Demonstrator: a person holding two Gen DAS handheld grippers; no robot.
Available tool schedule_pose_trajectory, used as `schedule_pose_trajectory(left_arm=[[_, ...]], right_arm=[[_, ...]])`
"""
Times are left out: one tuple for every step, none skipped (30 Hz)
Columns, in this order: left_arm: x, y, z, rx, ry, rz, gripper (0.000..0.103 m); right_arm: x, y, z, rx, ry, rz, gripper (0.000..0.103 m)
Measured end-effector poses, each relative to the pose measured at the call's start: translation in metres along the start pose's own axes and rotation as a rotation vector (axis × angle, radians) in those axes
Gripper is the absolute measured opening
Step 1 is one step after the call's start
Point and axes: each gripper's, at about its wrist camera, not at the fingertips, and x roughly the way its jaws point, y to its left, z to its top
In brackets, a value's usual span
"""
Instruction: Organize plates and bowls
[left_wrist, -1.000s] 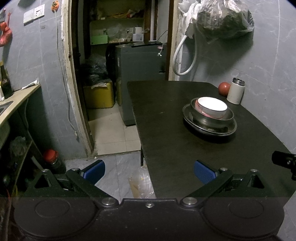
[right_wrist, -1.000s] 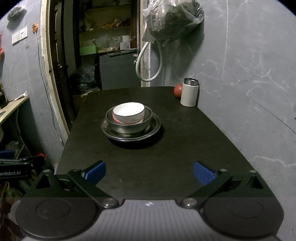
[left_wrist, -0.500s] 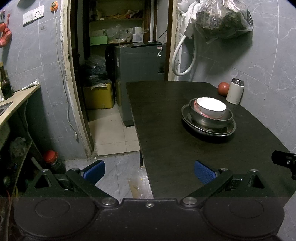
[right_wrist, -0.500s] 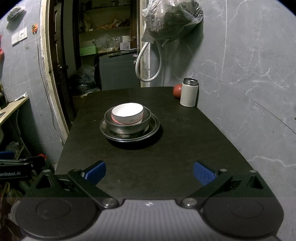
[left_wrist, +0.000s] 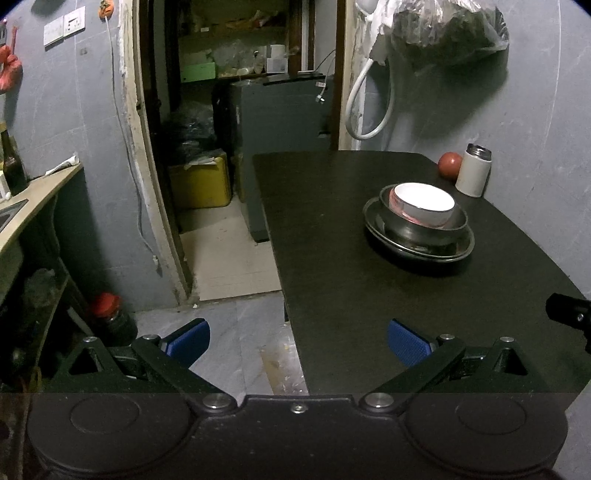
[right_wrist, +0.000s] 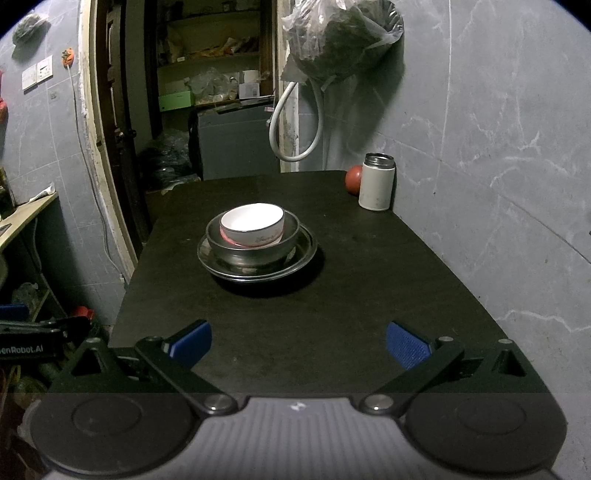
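Observation:
A white bowl (right_wrist: 253, 225) sits inside a steel bowl (right_wrist: 255, 251), which rests on a steel plate (right_wrist: 303, 254) in the middle of the black table (right_wrist: 332, 314). The same stack shows in the left wrist view: white bowl (left_wrist: 423, 203), steel bowl (left_wrist: 428, 230), steel plate (left_wrist: 458, 251). My right gripper (right_wrist: 298, 345) is open over the table's near edge, well short of the stack. My left gripper (left_wrist: 298, 341) is open at the table's near left corner, with nothing between its blue pads.
A white flask (right_wrist: 376, 182) and a red fruit (right_wrist: 354, 179) stand at the table's far right by the wall. A hose (right_wrist: 295, 125) and a hanging bag (right_wrist: 340, 37) are behind. A doorway and counter (left_wrist: 33, 199) lie left.
Both grippers drifted slightly back and left, so the stack sits a little further off in both views. Neither gripper opened or shut.

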Motion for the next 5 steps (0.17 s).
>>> schedule_pose_trajectory(left_arm=[[0.0000,-0.0016,0.0003,0.005,0.000,-0.004,0.102],[0.0000,-0.0015,0.0000,0.009,-0.002,-0.013,0.102],[-0.0008,-0.0015,-0.0010,0.011,-0.006,-0.024,0.102],[-0.0015,-0.0020,-0.0013,0.011,-0.011,-0.032,0.102],[-0.0019,-0.0015,-0.0015,0.012,-0.013,-0.036,0.102]], right_arm=[[0.0000,0.0003,-0.0002,0.000,0.000,0.000,0.103],[0.0002,-0.0004,0.0003,0.000,0.000,0.000,0.103],[0.0002,-0.0004,-0.0002,0.001,0.000,0.001,0.103],[0.0006,-0.0014,-0.0004,0.002,0.000,0.001,0.103],[0.0010,-0.0023,-0.0004,0.003,0.001,0.002,0.103]])
